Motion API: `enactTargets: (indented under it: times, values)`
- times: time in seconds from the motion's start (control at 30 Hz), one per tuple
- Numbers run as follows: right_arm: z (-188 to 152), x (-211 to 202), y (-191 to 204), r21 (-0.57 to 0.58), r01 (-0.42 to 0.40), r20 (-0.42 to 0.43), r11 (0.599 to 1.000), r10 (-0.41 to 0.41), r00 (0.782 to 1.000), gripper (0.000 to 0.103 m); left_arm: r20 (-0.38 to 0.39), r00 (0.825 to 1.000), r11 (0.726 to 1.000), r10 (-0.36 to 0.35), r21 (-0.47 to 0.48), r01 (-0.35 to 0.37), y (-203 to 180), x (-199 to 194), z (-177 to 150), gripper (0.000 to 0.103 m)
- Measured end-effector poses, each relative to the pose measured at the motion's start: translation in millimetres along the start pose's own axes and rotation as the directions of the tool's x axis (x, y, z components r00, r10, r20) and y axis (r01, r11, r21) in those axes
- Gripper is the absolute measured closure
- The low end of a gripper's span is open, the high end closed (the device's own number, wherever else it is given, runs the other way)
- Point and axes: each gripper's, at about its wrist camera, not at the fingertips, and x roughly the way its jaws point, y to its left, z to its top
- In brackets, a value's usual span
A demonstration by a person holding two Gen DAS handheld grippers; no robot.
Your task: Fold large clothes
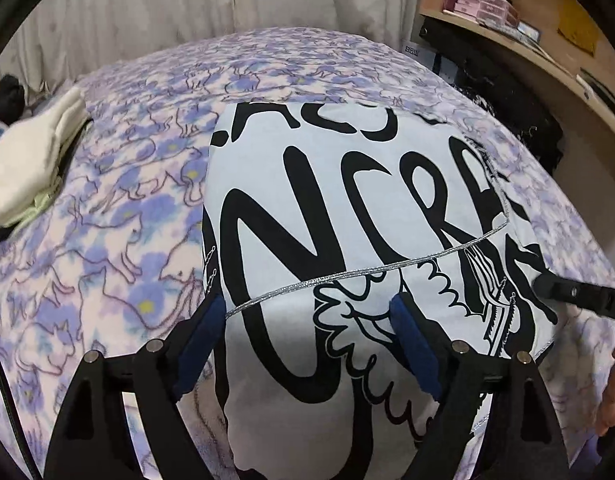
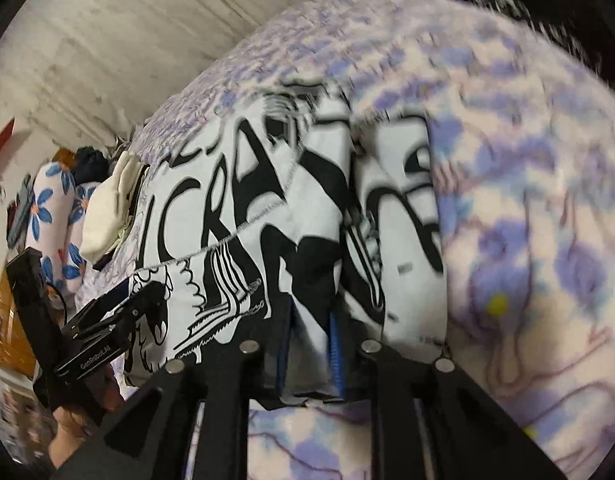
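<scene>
A white T-shirt (image 1: 347, 200) with big black lettering lies folded on a bed, with a stitched hem crossing its print. My left gripper (image 1: 307, 300) hovers over the shirt's near part, its blue-padded fingers (image 1: 203, 332) wide apart and holding nothing. In the right wrist view it shows at the left edge as the left gripper (image 2: 107, 320). My right gripper (image 2: 310, 312) is at the shirt's (image 2: 267, 208) near right edge. Its jaws stand a narrow gap apart, with white cloth lying in the gap and a raised fold running up from it. Its black tip, the right gripper (image 1: 543, 284), rests by the shirt's right side.
A fleece blanket (image 1: 127, 220) with purple cats covers the bed. A cream pile of folded clothes (image 1: 31, 168) sits at the bed's left side beside a flowered pillow (image 2: 51, 216). A wooden shelf with pink boxes (image 1: 483, 4) stands at the far right, and pale curtains hang behind.
</scene>
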Motion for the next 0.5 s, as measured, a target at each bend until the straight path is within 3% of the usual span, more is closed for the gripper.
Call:
enactTargets:
  times: [0.07,0.1,0.3,0.33,0.37,0.4,0.5]
  values:
    - [12,-1,-1,0.003,0.006,0.031,1.000,-0.006,0.999,0.054,-0.017,0.999,0.999,-0.032,-0.026,0.032,7,1,3,0.020]
    - [22,2,-2,0.007,0.007,0.049,1.000,-0.007,0.999,0.048,-0.019,0.999,0.998,-0.045,-0.033,0.044,11,2,5,0.020]
    - [60,43,-15,0.059,-0.060,0.018,0.996,0.059,0.998,0.045,-0.020,0.996,0.995,-0.088,-0.047,0.087,19,8,14,0.020]
    - [62,49,-14,0.051,-0.098,0.010,0.994,0.097,0.995,0.048,-0.021,0.996,0.995,-0.085,-0.044,0.084,19,9,15,0.020]
    - [63,53,-12,0.041,-0.090,0.004,0.995,0.089,0.996,0.072,-0.020,0.997,0.996,-0.080,-0.042,0.079,19,10,16,0.020]
    - [62,53,-9,0.021,-0.055,0.003,0.998,0.055,0.999,0.084,-0.019,0.997,0.996,-0.077,-0.042,0.077,20,10,17,0.020]
    - [59,37,-4,-0.012,-0.014,0.035,1.000,0.014,0.999,0.093,-0.016,0.995,0.995,-0.094,-0.045,0.093,20,10,21,0.020]
